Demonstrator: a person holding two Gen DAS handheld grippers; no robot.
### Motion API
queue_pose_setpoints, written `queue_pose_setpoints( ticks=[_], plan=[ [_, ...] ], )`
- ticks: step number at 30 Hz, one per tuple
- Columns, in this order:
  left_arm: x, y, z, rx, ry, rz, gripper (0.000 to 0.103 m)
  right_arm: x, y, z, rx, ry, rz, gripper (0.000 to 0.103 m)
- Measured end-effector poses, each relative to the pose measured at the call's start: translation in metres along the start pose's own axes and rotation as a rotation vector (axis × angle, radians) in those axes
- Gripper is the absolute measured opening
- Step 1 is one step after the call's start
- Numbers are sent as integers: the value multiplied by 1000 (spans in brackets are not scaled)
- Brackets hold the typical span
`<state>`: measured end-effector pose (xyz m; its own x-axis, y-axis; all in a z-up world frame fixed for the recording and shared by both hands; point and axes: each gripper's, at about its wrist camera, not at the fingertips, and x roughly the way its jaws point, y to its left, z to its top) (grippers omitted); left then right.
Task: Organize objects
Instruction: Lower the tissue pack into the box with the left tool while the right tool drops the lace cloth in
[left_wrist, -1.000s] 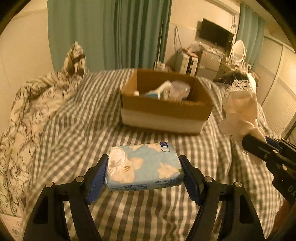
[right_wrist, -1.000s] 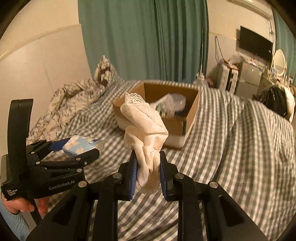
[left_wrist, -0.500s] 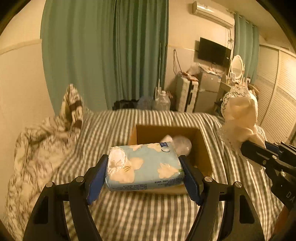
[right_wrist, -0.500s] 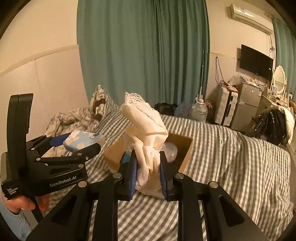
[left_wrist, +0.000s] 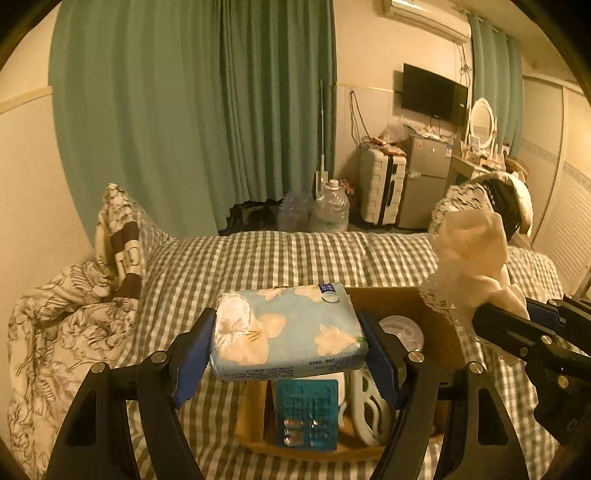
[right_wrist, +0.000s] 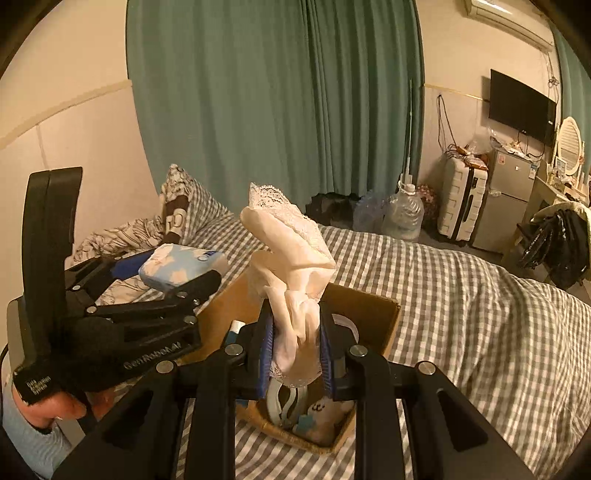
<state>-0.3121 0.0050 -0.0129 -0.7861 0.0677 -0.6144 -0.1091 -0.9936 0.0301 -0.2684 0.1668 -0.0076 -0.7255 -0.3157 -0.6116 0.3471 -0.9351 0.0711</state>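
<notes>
1. Across the lower half of both views, a bed with a grey-and-white checked cover (left_wrist: 295, 258) was seen, with a floral duvet (left_wrist: 55, 332) bunched at its left edge and a green curtain (left_wrist: 192, 110) hung behind it.
2. On the checked cover, an open cardboard box (right_wrist: 373, 314) was set; it was viewed from above by both cameras, and its interior was partly hidden by the grippers.
3. Above the near left part of the box, the left gripper (left_wrist: 286, 350) was held, its jaws clamped on the two short ends of a tissue pack (left_wrist: 286, 332), a soft blue packet printed with pale flowers, kept level and clear of the box contents.
4. Over the middle of the box, the right gripper (right_wrist: 295, 347) was held, its jaws squeezed onto the lower part of a cream lace-trimmed cloth (right_wrist: 291, 258), whose bunched upper part stood up above the fingertips.
5. Inside the box, a teal blister pack (left_wrist: 306, 413) was seen directly beneath the tissue pack, with a white plastic item (left_wrist: 365, 406) just beside it and a clear round container (left_wrist: 402, 332) farther back.
6. At the lower left of the right wrist view, the person's left hand (right_wrist: 55, 410) was seen gripping the handle of the left gripper.
</notes>
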Motion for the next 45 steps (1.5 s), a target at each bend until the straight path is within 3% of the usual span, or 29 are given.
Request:
queue_pose_setpoints(
  ticks=[10, 24, 27, 29, 32, 37, 41, 45],
  plan=[
    [58, -3, -20, 38, 78, -23, 77, 57, -21, -7, 56, 73, 29, 21],
    [75, -9, -35, 64, 104, -71, 78, 82, -21, -14, 78, 119, 24, 21],
    [75, -10, -36, 65, 103, -69, 79, 80, -22, -13, 86, 105, 19, 35],
    [75, -9, -35, 66, 102, -62, 83, 79, -25, -12, 101, 95, 11, 55],
    [69, -9, -34, 79, 79, -46, 92, 73, -32, -11, 127, 83, 21, 58],
    [53, -11, -27, 110, 54, -32, 93, 55, -36, -6, 148, 60, -2, 62],
    [27, -10, -16, 114, 16, -21, 93, 29, -32, 7, 152, 19, -20, 71],
    [-12, -6, 0, 106, -50, -8, 100, -7, -27, 18, 145, -35, -34, 77]
  ],
)
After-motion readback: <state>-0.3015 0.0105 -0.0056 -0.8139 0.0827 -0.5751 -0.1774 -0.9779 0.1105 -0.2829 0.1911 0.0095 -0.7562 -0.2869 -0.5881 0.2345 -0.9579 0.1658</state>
